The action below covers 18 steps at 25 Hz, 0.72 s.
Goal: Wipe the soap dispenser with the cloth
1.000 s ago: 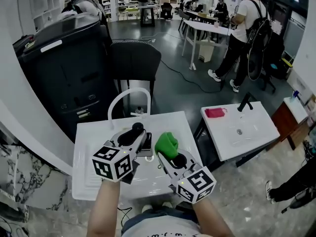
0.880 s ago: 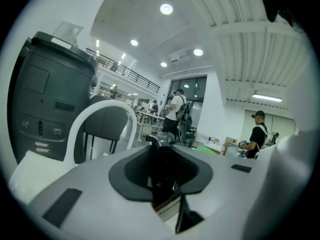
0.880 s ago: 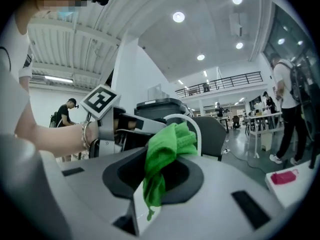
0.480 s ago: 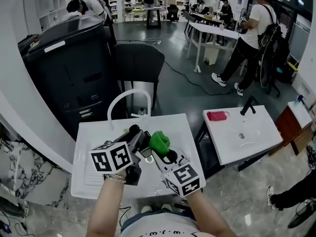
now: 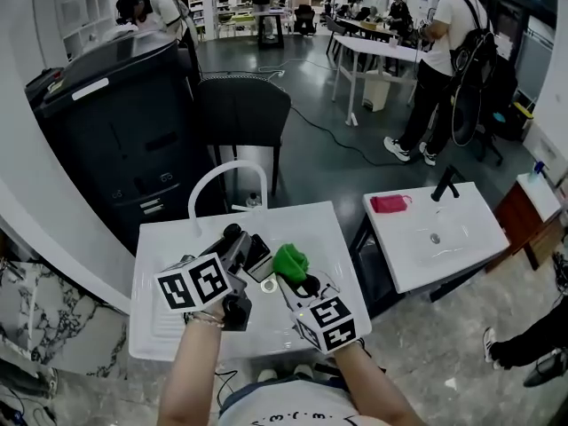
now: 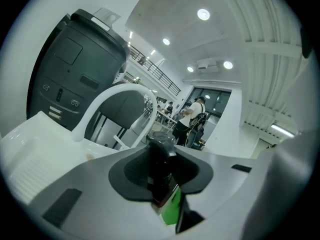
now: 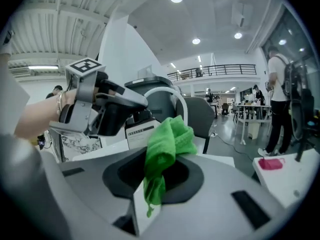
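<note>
Left forearm (image 5: 189, 371) comes up from the front edge of the white tabletop (image 5: 164, 256), wrist rolled so the marker cube tips up and to the left. The left hand-held gripper (image 5: 238, 248) points close to level towards the back edge, and its jaws are clamped on the dark soap dispenser (image 5: 257, 254). The left gripper view shows the bottle squeezed right between them. The dispenser is up off the surface, over the middle of the tabletop, in front of the white arched faucet (image 6: 102, 100).

Just right of it is the green cloth (image 5: 290, 261), bunched and pinched in the right hand-held gripper (image 5: 297, 278), with a tail hanging down between the jaws. Cloth and dispenser sit just beside each other; whether they touch, I cannot tell. The right forearm (image 5: 373, 382) angles in from the front right corner, that gripper tipped slightly down.

Room to move: bare white surface runs along the left edge and the front edge. The faucet crowds the back, with a dark chair (image 5: 241, 109) and a big black machine (image 5: 115, 131) behind. Past the right edge there is a gap, then a second white sink unit (image 5: 461, 247) carrying a pink cloth (image 5: 388, 203).
</note>
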Available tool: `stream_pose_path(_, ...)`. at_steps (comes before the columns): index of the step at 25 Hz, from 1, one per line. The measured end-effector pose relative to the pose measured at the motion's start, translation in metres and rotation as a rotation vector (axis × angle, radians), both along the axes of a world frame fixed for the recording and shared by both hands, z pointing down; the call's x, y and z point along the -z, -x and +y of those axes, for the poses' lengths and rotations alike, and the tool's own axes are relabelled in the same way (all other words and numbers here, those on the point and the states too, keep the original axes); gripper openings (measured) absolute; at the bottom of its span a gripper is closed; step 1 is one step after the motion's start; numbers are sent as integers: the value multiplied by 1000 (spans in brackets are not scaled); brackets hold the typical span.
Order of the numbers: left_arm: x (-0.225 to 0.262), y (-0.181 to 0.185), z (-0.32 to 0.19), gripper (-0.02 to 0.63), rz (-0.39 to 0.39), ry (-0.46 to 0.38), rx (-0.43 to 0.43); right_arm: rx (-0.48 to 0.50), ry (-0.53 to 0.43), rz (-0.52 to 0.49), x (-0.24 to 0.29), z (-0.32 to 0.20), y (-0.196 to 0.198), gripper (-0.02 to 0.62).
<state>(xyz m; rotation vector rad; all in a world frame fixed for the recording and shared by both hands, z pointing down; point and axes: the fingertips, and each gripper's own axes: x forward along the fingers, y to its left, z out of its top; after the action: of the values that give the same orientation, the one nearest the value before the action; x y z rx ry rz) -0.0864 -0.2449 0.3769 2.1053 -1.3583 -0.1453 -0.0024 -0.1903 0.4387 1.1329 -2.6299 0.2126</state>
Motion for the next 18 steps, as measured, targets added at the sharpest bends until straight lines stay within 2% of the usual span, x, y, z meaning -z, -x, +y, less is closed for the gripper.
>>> stream_pose_path(4, 0, -10, -2, 107, -12, 2, -15, 91, -45, -106, 29, 23, 12, 75)
stream_pose_path(8, 3, -20, -1, 107, -17, 2, -27, 161, -50, -92, 33, 29, 36, 75)
stream_pose_path(14, 1, -23, 1, 109, -75, -5, -41, 122, -5, -76, 22, 19, 41, 75)
stream_pose_path(18, 2, -19, 2, 109, -52, -13, -41, 64, 52, -105, 15, 11, 25, 75)
